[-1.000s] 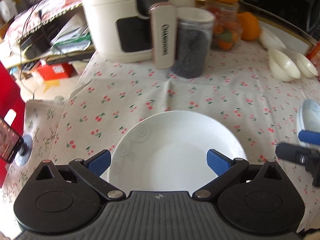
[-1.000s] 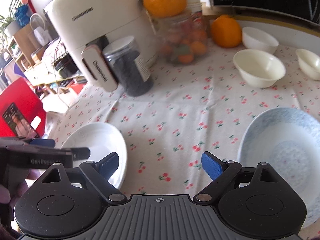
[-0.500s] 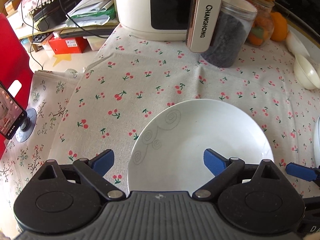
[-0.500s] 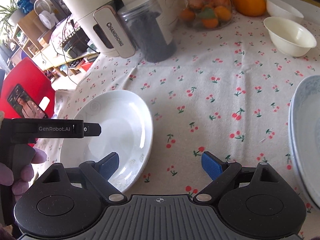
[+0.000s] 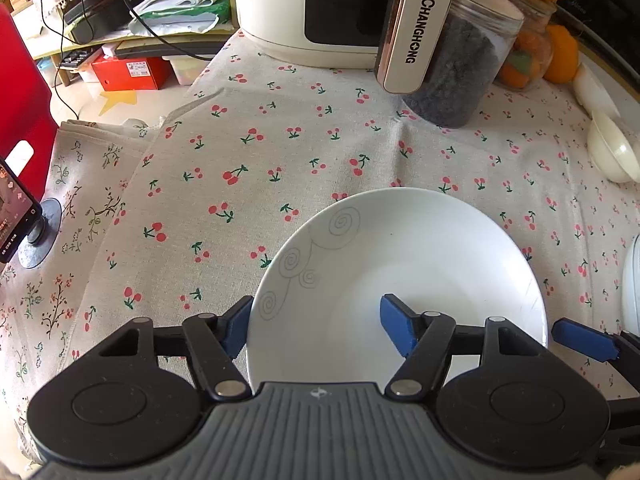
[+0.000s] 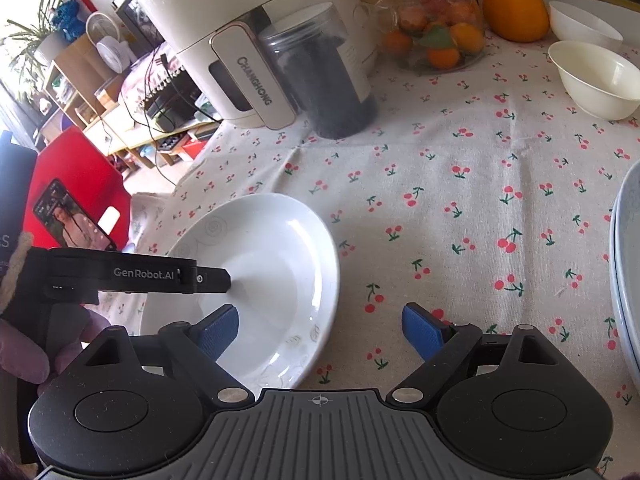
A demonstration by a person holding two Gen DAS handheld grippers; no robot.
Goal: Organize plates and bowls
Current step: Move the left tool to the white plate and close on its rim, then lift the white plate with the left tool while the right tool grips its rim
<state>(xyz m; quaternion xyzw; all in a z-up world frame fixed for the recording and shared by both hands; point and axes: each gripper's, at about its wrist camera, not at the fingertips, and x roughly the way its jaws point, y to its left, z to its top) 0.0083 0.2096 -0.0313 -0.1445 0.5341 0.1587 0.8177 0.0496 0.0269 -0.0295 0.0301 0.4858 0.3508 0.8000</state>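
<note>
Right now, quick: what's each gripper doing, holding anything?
Left gripper: jaws closing around the white plate's near rim, not yet clamped.
Right gripper: open, empty, one finger over that plate's edge.

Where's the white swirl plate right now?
The white swirl plate lies on the cherry tablecloth, low centre in the left wrist view, its left rim between the closing left gripper fingers.

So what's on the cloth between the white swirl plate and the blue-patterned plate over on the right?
Nothing: only bare cherry-print tablecloth separates the white swirl plate from the blue-patterned plate, seen in the right wrist view.
</note>
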